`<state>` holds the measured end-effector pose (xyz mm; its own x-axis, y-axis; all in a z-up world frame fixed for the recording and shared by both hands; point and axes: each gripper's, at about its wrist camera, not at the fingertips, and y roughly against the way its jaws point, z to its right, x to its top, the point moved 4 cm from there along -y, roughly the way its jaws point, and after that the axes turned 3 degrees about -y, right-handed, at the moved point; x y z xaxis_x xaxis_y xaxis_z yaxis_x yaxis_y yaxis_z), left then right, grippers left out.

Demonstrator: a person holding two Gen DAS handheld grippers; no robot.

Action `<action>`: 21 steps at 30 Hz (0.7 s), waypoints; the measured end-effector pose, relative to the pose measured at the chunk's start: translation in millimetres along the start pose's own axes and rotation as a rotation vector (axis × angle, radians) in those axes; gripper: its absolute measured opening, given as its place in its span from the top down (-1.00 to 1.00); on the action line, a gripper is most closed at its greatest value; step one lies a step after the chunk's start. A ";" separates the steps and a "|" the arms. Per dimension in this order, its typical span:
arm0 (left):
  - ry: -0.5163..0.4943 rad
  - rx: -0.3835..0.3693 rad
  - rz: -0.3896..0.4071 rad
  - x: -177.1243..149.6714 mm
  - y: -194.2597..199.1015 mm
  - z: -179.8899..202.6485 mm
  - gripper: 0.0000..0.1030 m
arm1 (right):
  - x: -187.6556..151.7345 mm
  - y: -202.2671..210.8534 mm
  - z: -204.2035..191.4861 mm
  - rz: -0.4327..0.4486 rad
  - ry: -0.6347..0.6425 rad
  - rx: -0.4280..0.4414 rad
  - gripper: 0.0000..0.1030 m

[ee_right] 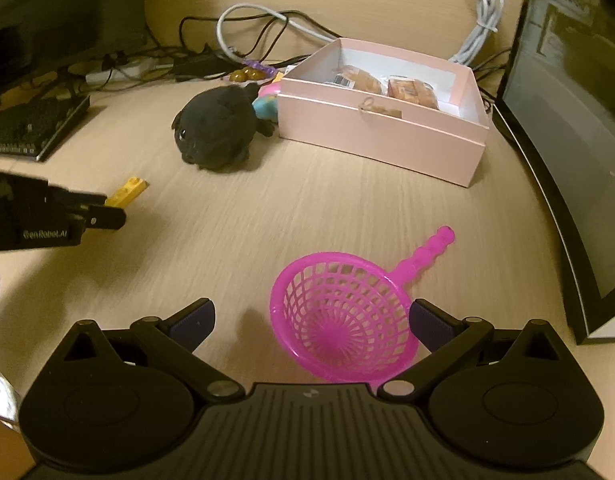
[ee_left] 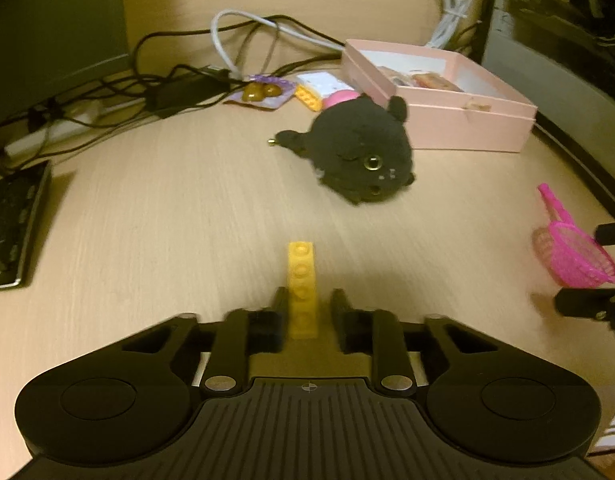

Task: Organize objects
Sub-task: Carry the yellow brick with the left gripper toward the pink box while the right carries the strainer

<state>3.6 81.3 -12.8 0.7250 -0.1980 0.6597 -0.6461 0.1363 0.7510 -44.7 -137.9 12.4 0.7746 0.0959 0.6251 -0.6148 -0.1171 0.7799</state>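
Left gripper [ee_left: 305, 300] pinching long yellow studded plastic brick [ee_left: 302, 280]; right gripper [ee_right: 311, 316] wide open around pink plastic mesh scoop [ee_right: 341, 320], lower centre.

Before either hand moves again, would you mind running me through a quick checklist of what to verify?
1. Left tool closed on yellow brick: cannot tell; the jaws are near shut, with a gap on one side.
2. Right tool open around pink strainer: ok.
3. Strainer gripped: not ok, pads apart from it.
4. Pink box open with room: ok.
5. Path to the box: not ok for the left hand, black plush sits between.
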 end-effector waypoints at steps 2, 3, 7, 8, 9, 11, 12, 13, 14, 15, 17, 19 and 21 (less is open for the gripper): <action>0.035 -0.025 -0.001 -2.0 2.7 -2.1 0.66 | 2.7 1.0 5.0 0.002 -0.042 0.011 -1.00; 0.063 -0.051 0.000 -3.8 4.5 -3.4 0.67 | 4.1 0.5 7.9 0.002 -0.067 0.010 -1.00; 0.095 -0.090 0.006 -9.1 9.0 -1.4 0.67 | 7.9 -10.9 24.3 -0.017 -0.165 -0.027 -1.00; 0.093 -0.096 0.003 -9.4 9.5 0.4 0.67 | 9.0 -15.6 30.2 -0.031 -0.194 -0.030 -1.00; 0.090 -0.106 -0.001 -9.2 9.9 2.7 0.67 | 10.1 -19.2 34.9 -0.041 -0.218 -0.026 -0.97; 0.083 -0.122 -0.007 -8.1 11.5 7.7 0.67 | 12.5 -22.9 40.2 -0.064 -0.240 0.005 -0.61; 0.078 -0.131 -0.009 -7.0 12.1 9.8 0.67 | 13.1 -22.8 39.9 -0.077 -0.233 0.017 -0.62; 0.074 -0.141 -0.011 -5.7 12.8 12.2 0.67 | 13.9 -21.3 38.5 -0.080 -0.215 0.020 -0.62; 0.068 -0.152 -0.011 -3.8 13.9 14.8 0.67 | 14.2 -18.1 35.7 -0.073 -0.187 0.017 -0.62; 0.059 -0.162 -0.009 -1.2 15.3 17.3 0.67 | 14.8 -14.2 32.4 -0.065 -0.153 0.015 -0.62; 0.051 -0.182 0.001 6.2 18.5 22.2 0.67 | 16.9 -2.4 25.8 -0.044 -0.088 0.014 -0.62; 0.053 -0.211 0.024 19.1 23.5 25.9 0.67 | 21.4 13.4 21.7 -0.010 -0.050 0.024 -0.62; 0.044 -0.237 0.063 39.3 28.6 30.8 0.67 | 26.8 29.7 21.5 0.033 -0.032 0.027 -0.62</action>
<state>6.2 47.4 33.7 0.6978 -0.1403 0.7024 -0.6202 0.3721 0.6906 -39.0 -160.0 51.7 0.7584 0.0601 0.6490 -0.6365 -0.1461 0.7573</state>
